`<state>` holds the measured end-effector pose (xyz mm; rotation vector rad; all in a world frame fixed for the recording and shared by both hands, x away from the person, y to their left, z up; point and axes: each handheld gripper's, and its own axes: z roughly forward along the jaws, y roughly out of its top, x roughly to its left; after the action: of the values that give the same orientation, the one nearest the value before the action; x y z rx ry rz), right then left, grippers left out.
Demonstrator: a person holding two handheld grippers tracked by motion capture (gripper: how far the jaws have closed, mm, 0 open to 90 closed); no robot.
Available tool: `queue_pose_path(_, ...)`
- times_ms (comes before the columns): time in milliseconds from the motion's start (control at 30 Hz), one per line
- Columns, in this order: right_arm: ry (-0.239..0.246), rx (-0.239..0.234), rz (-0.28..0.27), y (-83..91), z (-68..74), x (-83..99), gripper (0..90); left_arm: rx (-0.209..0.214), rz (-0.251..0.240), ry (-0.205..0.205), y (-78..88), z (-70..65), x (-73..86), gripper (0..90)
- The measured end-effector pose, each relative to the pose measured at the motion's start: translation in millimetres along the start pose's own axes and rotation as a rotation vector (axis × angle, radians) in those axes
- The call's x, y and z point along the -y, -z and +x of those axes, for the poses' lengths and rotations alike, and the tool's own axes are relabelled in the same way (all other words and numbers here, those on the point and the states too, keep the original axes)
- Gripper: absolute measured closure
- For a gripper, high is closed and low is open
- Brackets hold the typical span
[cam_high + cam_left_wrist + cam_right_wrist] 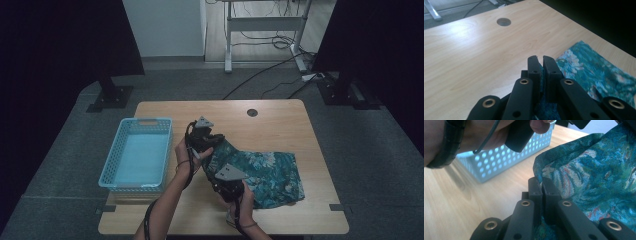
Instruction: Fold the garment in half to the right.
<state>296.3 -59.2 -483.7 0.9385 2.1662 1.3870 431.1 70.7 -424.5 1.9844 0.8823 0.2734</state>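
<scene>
A teal floral cloth [270, 175] lies folded on the wooden table [280, 125], right of centre. Its left edge is lifted off the table. My left gripper [209, 145] is shut on the cloth's far left corner. In the left gripper view the cloth [596, 75] is pinched low between the jaws of that gripper [539, 58]. My right gripper [224, 182] is shut on the near left edge. In the right gripper view the cloth [594, 175] rises from between the jaws of that gripper [541, 181].
A light blue perforated basket [136, 152] stands left of the hands, and its wall [499, 162] is seen in the right gripper view. A round cable hole [252, 112] sits at the table's far side. Black stands and cables are on the floor beyond.
</scene>
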Motion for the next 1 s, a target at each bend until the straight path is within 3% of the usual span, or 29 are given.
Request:
queue_pose_path(200,-0.013,-0.002,-0.054,1.0,-5.1,-15.4,87.2,0.021,0.000,0.003,2.3,2.6,-12.6,84.9)
queue_pose_path(633,0.003,0.011,-0.040,10.4,-1.6,-10.9,87.1,0.029,0.011,0.002,6.6,-8.0,-4.9,84.9)
queue_pose_path(1000,0.008,-0.002,-0.046,6.7,1.5,-20.1,87.1,0.020,0.013,-0.004,13.2,-5.3,-11.0,84.9)
